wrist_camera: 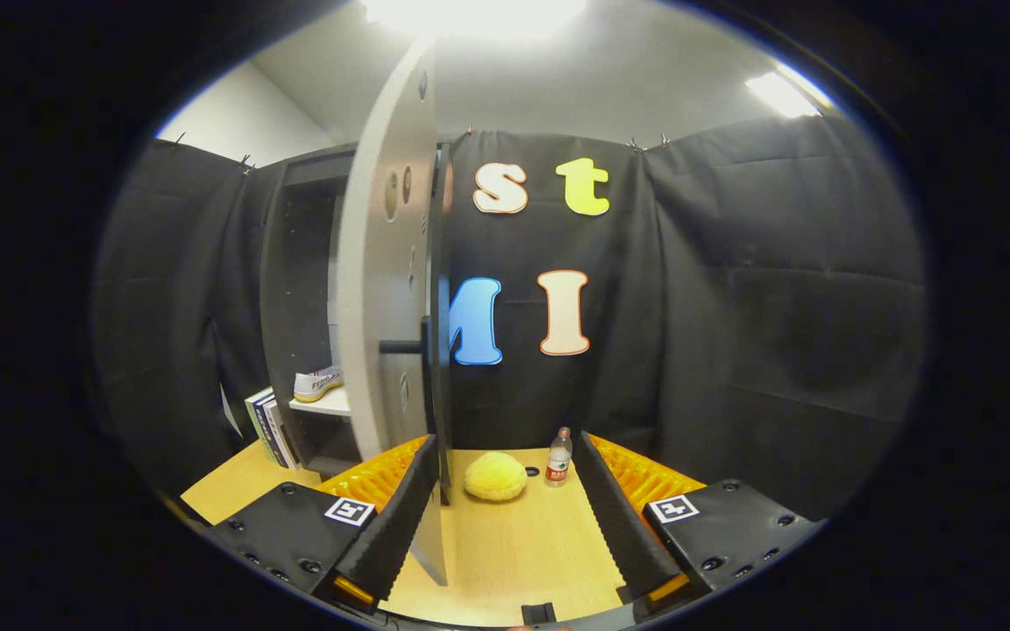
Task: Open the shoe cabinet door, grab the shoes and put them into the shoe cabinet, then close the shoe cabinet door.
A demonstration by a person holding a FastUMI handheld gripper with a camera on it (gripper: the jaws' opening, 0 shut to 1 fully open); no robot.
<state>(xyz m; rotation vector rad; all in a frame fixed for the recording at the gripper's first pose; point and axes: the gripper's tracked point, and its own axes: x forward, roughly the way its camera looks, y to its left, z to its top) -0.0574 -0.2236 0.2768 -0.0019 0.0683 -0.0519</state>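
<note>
Gripper view. The gripper (505, 499) is held low over a light wooden table (514, 552), its two fingers (400, 508) spread wide apart and pinching nothing. The shoe cabinet door (387, 289) stands open and is seen nearly edge-on: a tall pale panel that rises from between the fingers, hugging the left one, and reaches up toward the ceiling light. A dark bar handle (404, 346) juts leftward from the door's near edge at about mid-height; round bore holes dot the panel's inner face. To the left of the door and farther away stands the shoe cabinet (303, 307) — a dark carcass with its interior exposed. Inside it, on a pale shelf (325, 403), lies a white shoe (318, 383) with a light-coloured sole and some markings on its side, too small to make out. Leaning against the cabinet's lower left corner, on the table, is a small stack of books (270, 429). Beyond the fingertips, between the fingers and well apart from them, a fuzzy yellow ball (495, 476) rests on the table; just to its right stands an upright plastic bottle (559, 457) with a red label, and a small dark round spot (531, 471) lies on the table between ball and bottle. Black cloth (777, 307) hangs behind everything — the far and right sides of the booth.
</note>
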